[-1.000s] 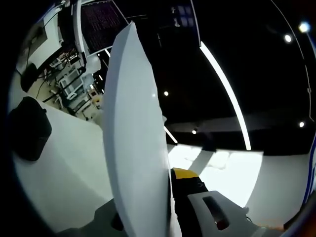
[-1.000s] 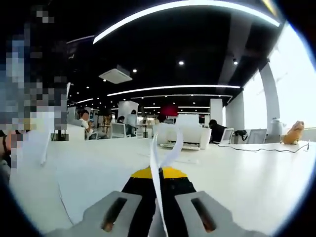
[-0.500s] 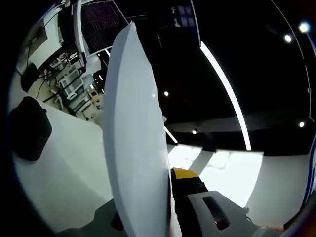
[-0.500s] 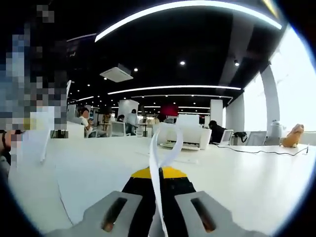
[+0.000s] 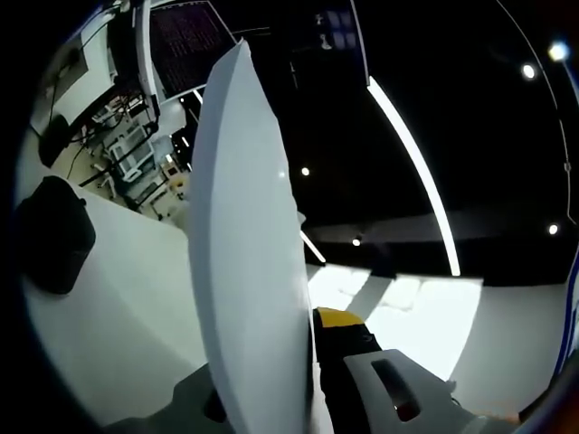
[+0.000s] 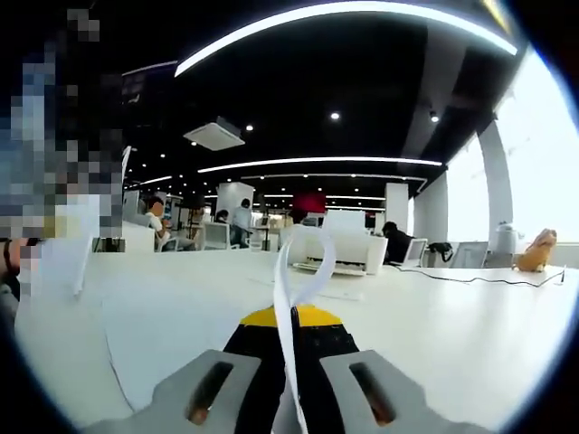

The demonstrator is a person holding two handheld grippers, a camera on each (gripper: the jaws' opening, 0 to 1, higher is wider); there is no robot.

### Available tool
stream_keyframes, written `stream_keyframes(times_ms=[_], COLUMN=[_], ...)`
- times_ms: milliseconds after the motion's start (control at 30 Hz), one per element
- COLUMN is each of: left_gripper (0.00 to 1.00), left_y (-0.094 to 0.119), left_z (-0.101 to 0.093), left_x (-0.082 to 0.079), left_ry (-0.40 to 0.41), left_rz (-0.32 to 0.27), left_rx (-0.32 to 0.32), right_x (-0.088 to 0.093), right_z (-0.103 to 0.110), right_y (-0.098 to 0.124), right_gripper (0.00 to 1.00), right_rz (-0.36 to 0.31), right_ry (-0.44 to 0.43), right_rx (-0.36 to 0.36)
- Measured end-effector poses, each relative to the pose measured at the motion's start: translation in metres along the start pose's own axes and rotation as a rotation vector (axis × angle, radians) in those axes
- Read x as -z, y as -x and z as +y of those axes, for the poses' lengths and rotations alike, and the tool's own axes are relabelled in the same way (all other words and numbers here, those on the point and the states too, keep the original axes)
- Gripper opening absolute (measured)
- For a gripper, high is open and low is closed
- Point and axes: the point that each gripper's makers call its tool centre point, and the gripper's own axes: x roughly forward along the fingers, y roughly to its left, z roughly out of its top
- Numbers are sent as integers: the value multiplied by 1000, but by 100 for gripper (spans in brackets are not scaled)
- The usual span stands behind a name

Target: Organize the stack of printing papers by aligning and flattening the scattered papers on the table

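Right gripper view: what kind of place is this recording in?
Probably an open-plan office: long white table, white desktop printer, seated people at desks behind, linear ceiling light strip.

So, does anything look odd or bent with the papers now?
Yes. The paper pinched in the right gripper stands on edge and its far end curls over instead of lying flat. The left gripper holds a paper sheet upright and bowed.

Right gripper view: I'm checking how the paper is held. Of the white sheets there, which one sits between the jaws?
The thin curled sheet, seen edge-on, rising between the right gripper jaws. The other sheet hangs at the far left.
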Motion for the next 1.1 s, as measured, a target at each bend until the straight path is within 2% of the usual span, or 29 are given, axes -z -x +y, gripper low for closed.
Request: stream_keyframes(times_ms=[333,500,633,867,1100], left_gripper=[7,7,7,7,8], left_y=[0,0,0,0,0], left_z=[0,0,0,1,1], left_x=[0,0,0,0,0], left_ry=[2,0,-2,-5,-5], left_rz=[-2,0,0,2,4], left_rx=[0,-1,-2,-4,-5], right_x=[0,3,3,-2,-14], right_z=[0,11,18,18,13], right_y=[0,-3,-4,-4,-3], right_gripper=[0,0,0,0,0], right_rz=[-2,19,20,2,-47], right_ry=[21,107,137,149,123], right_rx=[0,-21,-38,-37,-20])
